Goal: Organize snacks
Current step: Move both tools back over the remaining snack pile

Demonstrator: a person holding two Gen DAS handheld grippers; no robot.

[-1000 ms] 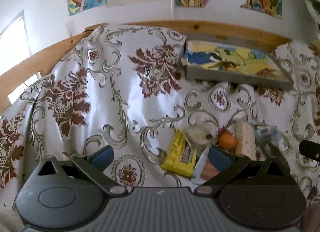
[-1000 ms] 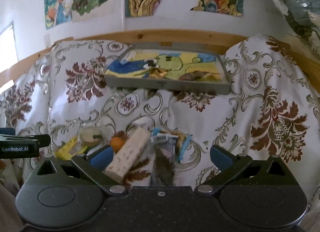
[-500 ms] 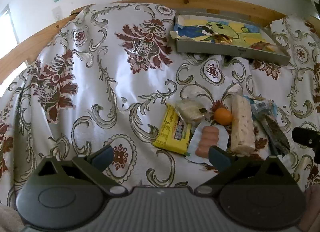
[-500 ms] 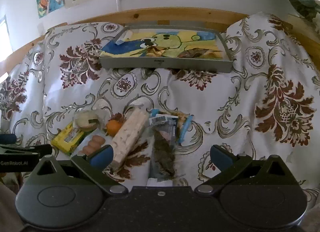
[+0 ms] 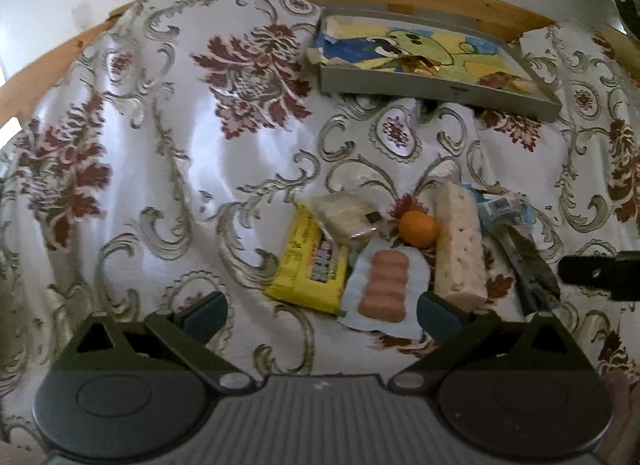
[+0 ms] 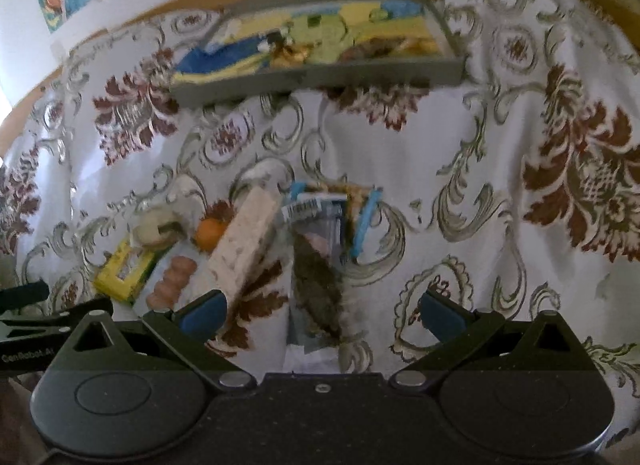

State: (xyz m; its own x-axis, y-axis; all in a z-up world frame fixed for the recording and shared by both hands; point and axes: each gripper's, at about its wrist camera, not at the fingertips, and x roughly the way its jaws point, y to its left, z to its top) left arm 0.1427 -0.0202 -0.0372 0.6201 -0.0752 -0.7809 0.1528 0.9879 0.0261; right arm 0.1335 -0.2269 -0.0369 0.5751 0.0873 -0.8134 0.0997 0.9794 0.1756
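Hovering above snack pile (image 5: 384,253) on cloth-covered table (image 5: 168,153), left tool (image 5: 320,307) and right tool (image 6: 318,311) held released, empty. Dark packet (image 6: 316,285) best straddled squarely, then carried to grey tray (image 6: 320,77).

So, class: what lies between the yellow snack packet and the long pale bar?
In the left wrist view, the pink ridged snack on its pale wrapper lies between the yellow packet and the pale bar, with the orange fruit behind it.

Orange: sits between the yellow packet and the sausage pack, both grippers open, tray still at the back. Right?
Not quite. In the left wrist view the orange sits between the clear-wrapped snack and the pale bar, beyond the sausage pack. The rest holds.
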